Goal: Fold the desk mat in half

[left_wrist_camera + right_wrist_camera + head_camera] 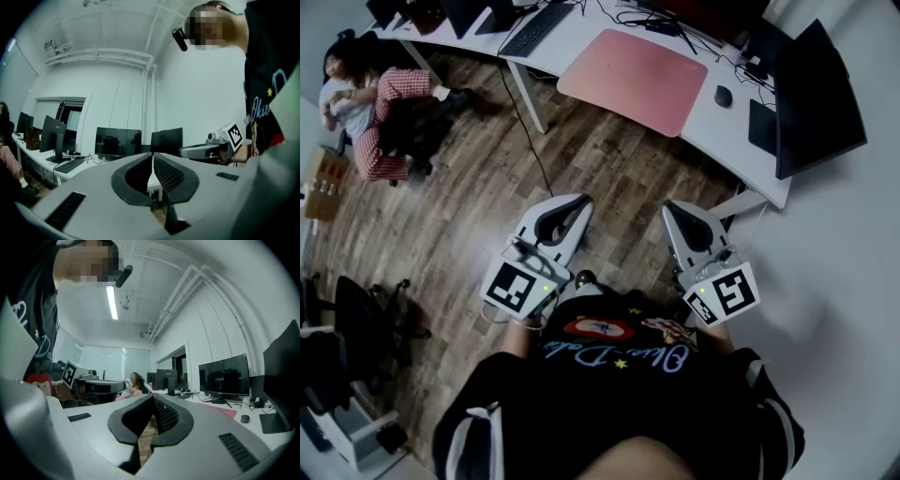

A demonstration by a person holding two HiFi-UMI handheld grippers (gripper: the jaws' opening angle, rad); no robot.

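A pink desk mat (636, 79) lies flat and unfolded on the white desk (724, 131) at the top of the head view. Its edge shows as a thin pink strip (220, 411) in the right gripper view. My left gripper (581, 202) and right gripper (668, 211) are held level in front of my chest, well short of the desk, over the wooden floor. Both are shut with nothing between the jaws, as the left gripper (152, 155) and right gripper (153, 397) views show. Each gripper view catches the other gripper off to the side.
On the desk are a keyboard (536, 27), a mouse (724, 96), cables and dark monitors (818, 98). A person in checked trousers (370, 103) sits at the far left. An office chair (358, 314) stands at the left. More monitors (118, 142) line the desks.
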